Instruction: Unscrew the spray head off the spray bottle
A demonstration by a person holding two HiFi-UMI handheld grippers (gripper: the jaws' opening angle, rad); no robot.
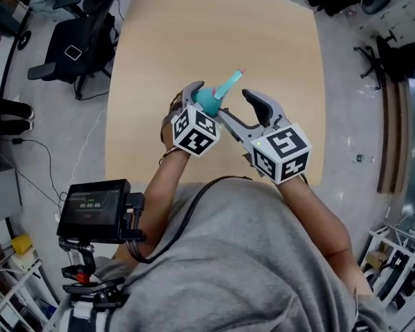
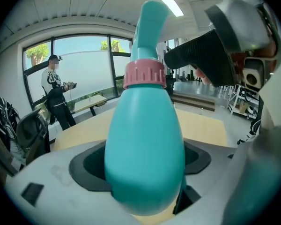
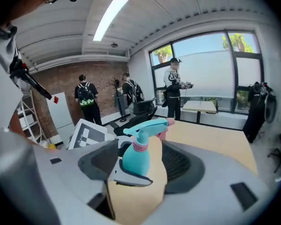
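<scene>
Evidently the work is between twists. The left gripper (image 1: 204, 97) has its fingers (image 2: 51, 182) clamped on the teal body of the spray bottle (image 2: 145, 144) and holds it off the desk (image 1: 194, 33), over its near edge, with the nozzle aimed far and to the right. The pink collar (image 2: 145, 74) sits square on the bottle's neck with the spray head (image 3: 147, 124) above it, so I judge the head is not yet off.

The right gripper (image 1: 239, 109) is just to the right of the bottle. Its fingers (image 3: 185, 165) stand apart and touch nothing, with the bottle in line beyond them.

The next move probably calls for the right fingers to go forward around the collar or the head's stem and close firmly. They would then turn it while the left gripper keeps the body from spinning. The rounded bottle may slip if squeezed too lightly.

By count there is one spray bottle with one spray head and one collar, plus two grippers and one desk. Three people (image 3: 86, 102) stand far off in the room.
</scene>
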